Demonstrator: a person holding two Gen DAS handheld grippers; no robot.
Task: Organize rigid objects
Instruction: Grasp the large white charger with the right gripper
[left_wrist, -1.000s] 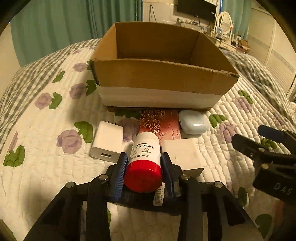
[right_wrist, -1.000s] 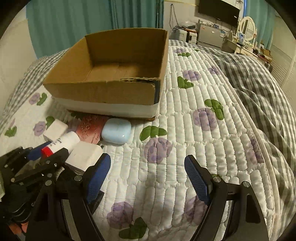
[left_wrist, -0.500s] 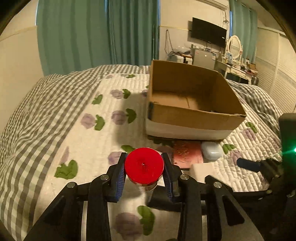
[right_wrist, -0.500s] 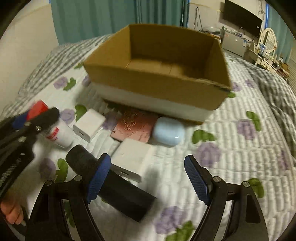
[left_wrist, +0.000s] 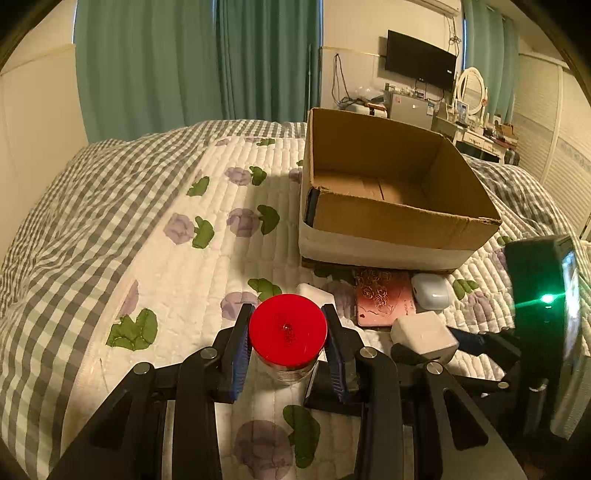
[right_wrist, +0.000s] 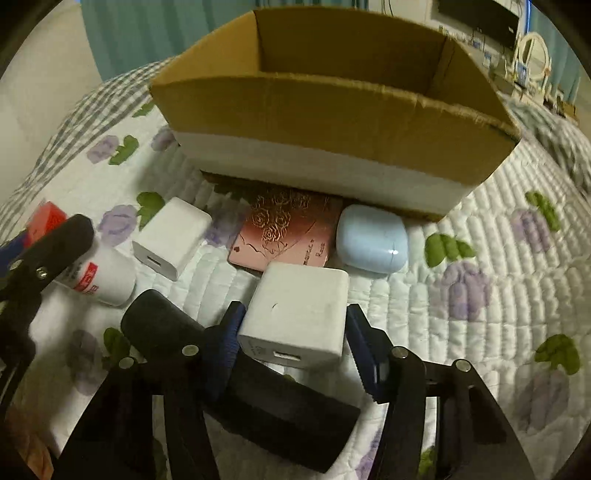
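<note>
My left gripper (left_wrist: 288, 343) is shut on a white bottle with a red cap (left_wrist: 287, 335) and holds it above the quilt; it also shows in the right wrist view (right_wrist: 98, 275). My right gripper (right_wrist: 293, 347) is closed around a white charger cube (right_wrist: 297, 315), its fingers (right_wrist: 225, 343) at both sides. The cube also shows in the left wrist view (left_wrist: 423, 334). An open cardboard box (left_wrist: 391, 218) stands behind, and it shows empty in the left wrist view.
In front of the box (right_wrist: 332, 122) lie a second white charger (right_wrist: 171, 236), a pink rose-patterned card case (right_wrist: 288, 230) and a pale blue earbud case (right_wrist: 371, 238). A black oblong object (right_wrist: 236, 384) lies under my right gripper. All rest on a flowered quilt (left_wrist: 177, 266).
My left gripper has lifted the bottle up and to the left. My right gripper has moved in over the items and closed around the white charger cube.
</note>
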